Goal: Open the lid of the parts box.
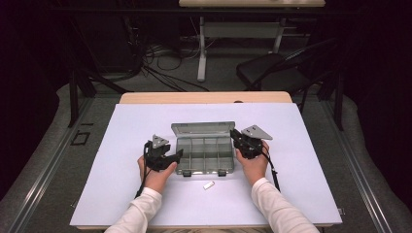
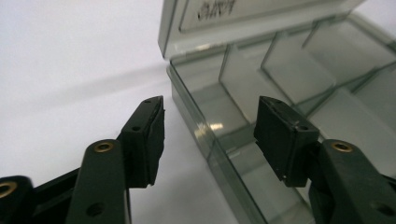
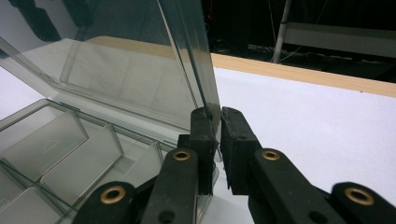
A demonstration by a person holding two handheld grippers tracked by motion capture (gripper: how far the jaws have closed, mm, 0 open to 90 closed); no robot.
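left tongs [image 2: 210,135], lower frame, parted astride the box [image 1: 204,154] wall, pads clear; right tongs [image 3: 218,140] pinch the lid [image 3: 140,70] edge, propping it upright. box sits mid-tabletop [image 1: 301,184].

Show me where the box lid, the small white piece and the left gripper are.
box lid [image 1: 203,128], high view, middle of lid.
small white piece [image 1: 209,185], high view, its centre.
left gripper [image 2: 209,125], left gripper view, between the fingertips.
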